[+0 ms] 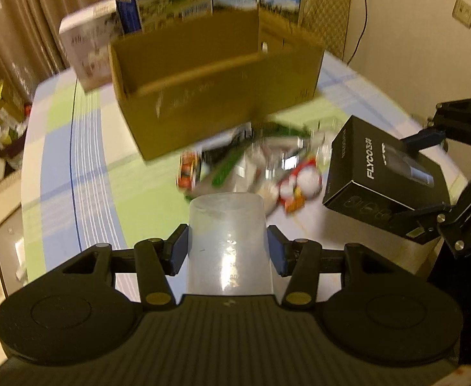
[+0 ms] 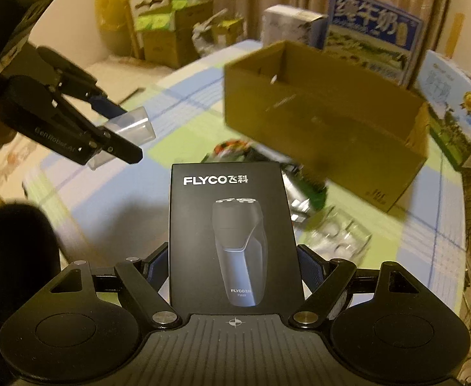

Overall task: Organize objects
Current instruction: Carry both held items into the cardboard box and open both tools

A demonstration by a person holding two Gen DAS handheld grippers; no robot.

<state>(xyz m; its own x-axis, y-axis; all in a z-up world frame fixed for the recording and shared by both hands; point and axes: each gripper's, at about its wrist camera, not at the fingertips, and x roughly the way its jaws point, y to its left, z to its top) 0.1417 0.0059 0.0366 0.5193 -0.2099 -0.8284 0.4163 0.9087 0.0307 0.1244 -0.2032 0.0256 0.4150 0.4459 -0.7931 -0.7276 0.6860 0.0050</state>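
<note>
While both tools hang above the table, the left gripper [image 1: 228, 251] is clamped on a clear plastic cup [image 1: 227, 225], its blue pads pressed to the cup's sides, mouth pointing fwd toward the open cardboard box [image 1: 216, 96]. Off to its right, the right gripper [image 2: 233, 267] is closed on a black FLYCO shaver box [image 2: 232, 234], held flat betw. its fingers, printed face up (seen from the left wrist cam, the pack is tilted and held off the tabletop). Cup and shaver box sit apart from each other, each on the near side of the cardboard box.

Below lies a tablecloth [image 1: 84, 160] checked in blue, green and white. Betw. the grippers and the cardboard box, a blurred heap of snack packets [image 1: 248, 167] in red, green and silver lies on the cloth, w/ a clear glass [image 2: 338, 238] just beside it. Behind the cardboard box stand milk cartons [image 2: 373, 35] and a white carton [image 1: 90, 41], close to its back wall. Curtains [image 1: 16, 16] hang behind; stacked boxes [image 2: 164, 22] and a yellow bag crowd the floor past the table's far edge.

Cardboard box looks empty as far as the blur allows; open cloth spreads to the left of it, up to the table's rounded edge
</note>
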